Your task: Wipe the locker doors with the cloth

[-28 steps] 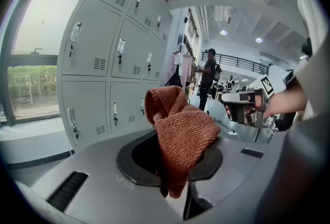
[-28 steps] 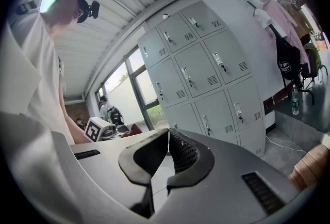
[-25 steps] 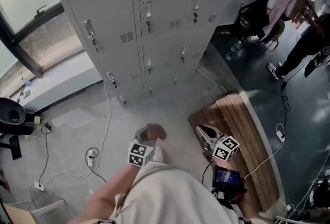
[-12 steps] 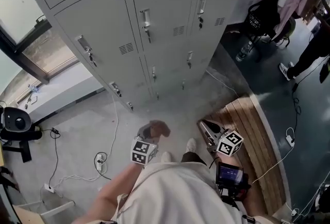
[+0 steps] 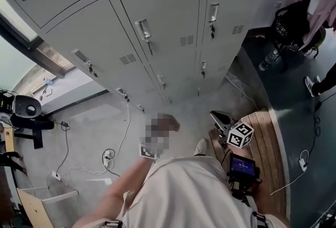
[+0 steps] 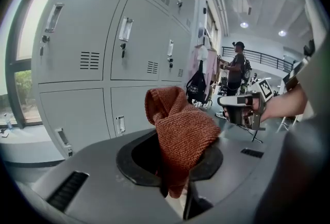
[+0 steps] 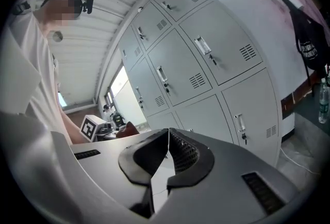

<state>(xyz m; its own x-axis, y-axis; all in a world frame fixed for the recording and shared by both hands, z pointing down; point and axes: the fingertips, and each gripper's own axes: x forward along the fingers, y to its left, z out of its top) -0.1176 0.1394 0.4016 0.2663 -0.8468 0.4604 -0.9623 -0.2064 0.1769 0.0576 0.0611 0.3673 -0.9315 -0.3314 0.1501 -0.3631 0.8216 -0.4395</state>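
Grey metal locker doors (image 5: pixel 157 27) fill the top of the head view and stand ahead in both gripper views (image 6: pixel 103 52) (image 7: pixel 206 73). A rust-red knitted cloth (image 6: pixel 180 130) bunches up out of my left gripper (image 6: pixel 178 146), which is shut on it. In the head view the cloth (image 5: pixel 169 123) shows just short of the lowest lockers, apart from them. My right gripper (image 7: pixel 168 134) has its jaws shut together with nothing in them. It is held at the right (image 5: pixel 221 121), over the edge of a wooden platform.
A wooden slatted platform (image 5: pixel 268 137) lies on the floor at the right. Cables (image 5: pixel 113 156) trail over the grey floor at the left. A black bag (image 5: pixel 291 22) and a water bottle (image 5: pixel 268 59) sit at the lockers' right end. A window (image 6: pixel 23 47) is at the left.
The lockers have grown larger and nearer in the head view as the person steps toward them. Both grippers have come forward with them, the cloth still in the left one.
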